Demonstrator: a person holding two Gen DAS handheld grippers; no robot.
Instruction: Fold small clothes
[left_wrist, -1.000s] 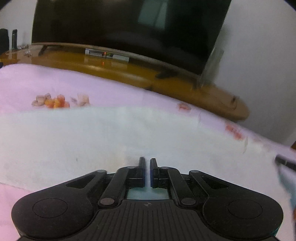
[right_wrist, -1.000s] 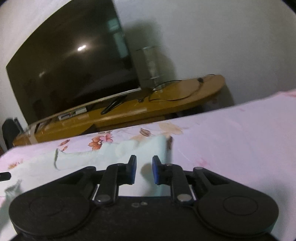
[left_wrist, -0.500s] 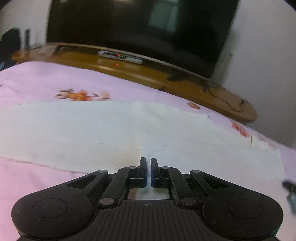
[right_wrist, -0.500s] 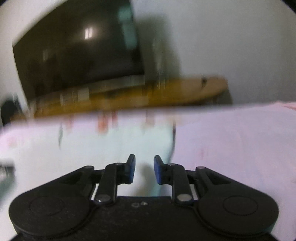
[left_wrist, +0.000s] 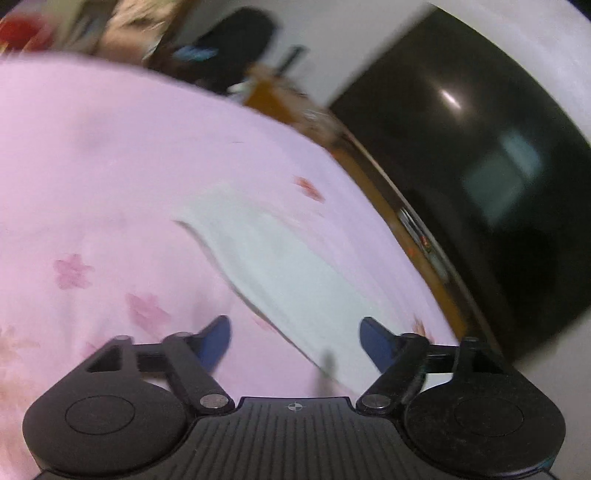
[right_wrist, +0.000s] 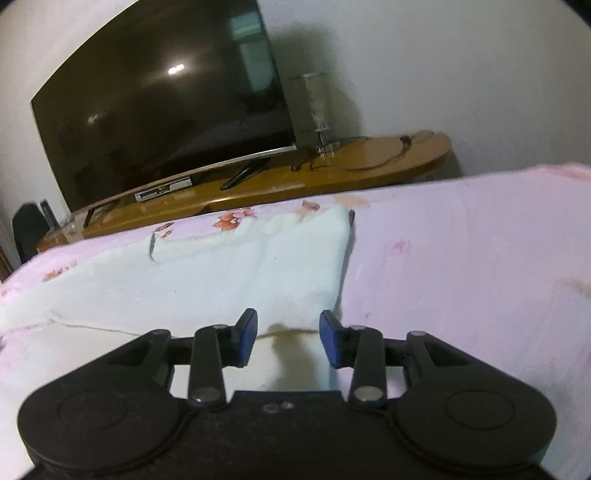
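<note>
A soft, pale white cloth (right_wrist: 207, 273) is lying folded into a long, flat rectangle on my bed, over a pink sheet (right_wrist: 480, 258) printed with faded flowers; its weave looks slightly fuzzy, and its right end makes a thick, rounded fold edge. It is sitting towards the far edge of the bed, with bare sheet to its right. I am holding my right tool (right_wrist: 288, 334) tilted downward over the cloth's near right corner, black linkages and blue pads showing; its jaws have just been opening and are standing moderately apart, with the cloth's near edge lying below and between them but no pad pressing on it. My left tool (left_wrist: 295, 341) is angled downward too, and its view is blurred and rolled to one side; its jaws have just been opening and are spread wide, nothing pinched, with the cloth (left_wrist: 280, 266) reaching away as a pale strip from between the pads and pink sheet (left_wrist: 110, 166) under the left pad. Beyond the far edge of the bed, a glossy curved wooden TV stand (right_wrist: 332, 166) is carrying a large dark television (right_wrist: 166, 110), a clear upright stand (right_wrist: 317, 110), a small box (right_wrist: 162, 190) and loose cables (right_wrist: 384, 155), all against a plain white wall (right_wrist: 443, 55).
</note>
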